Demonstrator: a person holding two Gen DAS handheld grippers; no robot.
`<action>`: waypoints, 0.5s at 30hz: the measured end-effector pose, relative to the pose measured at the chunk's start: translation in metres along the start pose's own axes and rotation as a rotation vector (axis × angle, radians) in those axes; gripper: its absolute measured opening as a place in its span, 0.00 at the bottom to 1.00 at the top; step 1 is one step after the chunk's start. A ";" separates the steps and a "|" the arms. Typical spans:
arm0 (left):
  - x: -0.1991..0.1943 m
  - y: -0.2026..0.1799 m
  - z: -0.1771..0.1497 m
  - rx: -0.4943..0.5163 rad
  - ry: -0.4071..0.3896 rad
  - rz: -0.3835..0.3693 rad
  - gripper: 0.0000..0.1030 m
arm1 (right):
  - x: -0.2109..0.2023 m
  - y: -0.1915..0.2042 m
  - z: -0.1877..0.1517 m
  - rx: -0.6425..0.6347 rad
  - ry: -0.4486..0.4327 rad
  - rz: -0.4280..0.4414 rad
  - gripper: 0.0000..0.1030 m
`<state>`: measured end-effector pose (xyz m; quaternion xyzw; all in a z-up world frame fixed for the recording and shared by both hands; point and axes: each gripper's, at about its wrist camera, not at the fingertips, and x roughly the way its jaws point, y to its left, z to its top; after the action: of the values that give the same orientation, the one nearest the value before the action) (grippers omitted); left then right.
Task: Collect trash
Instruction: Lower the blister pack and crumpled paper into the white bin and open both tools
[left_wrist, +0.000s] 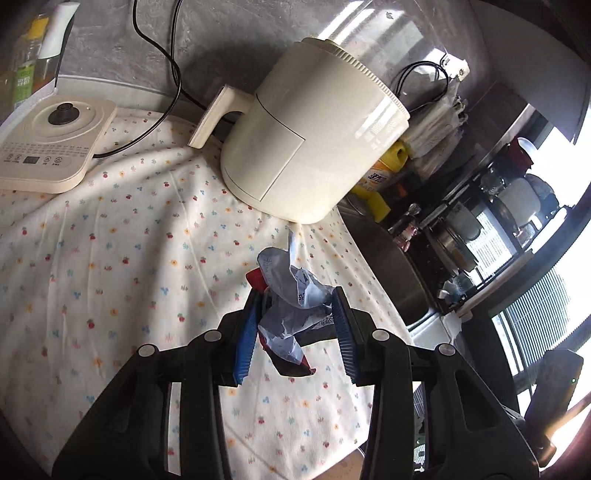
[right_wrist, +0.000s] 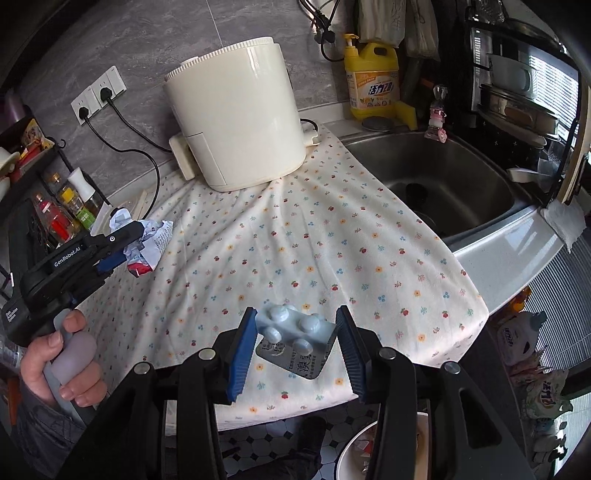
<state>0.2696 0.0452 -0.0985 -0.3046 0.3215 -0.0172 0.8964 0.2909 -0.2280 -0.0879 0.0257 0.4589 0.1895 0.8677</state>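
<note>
My left gripper is shut on a crumpled blue-grey and red wrapper, held above the flowered cloth. In the right wrist view the left gripper shows at the left with the same wrapper. My right gripper is shut on a silver pill blister pack, held above the cloth's front edge. A white bin with scraps in it stands on the floor below.
A cream air fryer stands at the back of the cloth. A kettle base lies at the left. A steel sink is at the right, with a yellow detergent bottle behind it. A spice rack is far left.
</note>
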 end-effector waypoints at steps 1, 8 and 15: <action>-0.005 -0.004 -0.007 0.008 0.008 -0.003 0.38 | -0.006 -0.002 -0.007 0.006 -0.002 0.003 0.42; -0.032 -0.031 -0.063 0.077 0.068 -0.006 0.38 | -0.045 -0.022 -0.060 0.057 -0.021 -0.004 0.42; -0.047 -0.053 -0.114 0.137 0.138 -0.034 0.38 | -0.066 -0.053 -0.112 0.127 -0.012 -0.040 0.42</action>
<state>0.1742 -0.0483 -0.1113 -0.2463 0.3752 -0.0753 0.8904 0.1832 -0.3152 -0.1125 0.0728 0.4651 0.1425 0.8707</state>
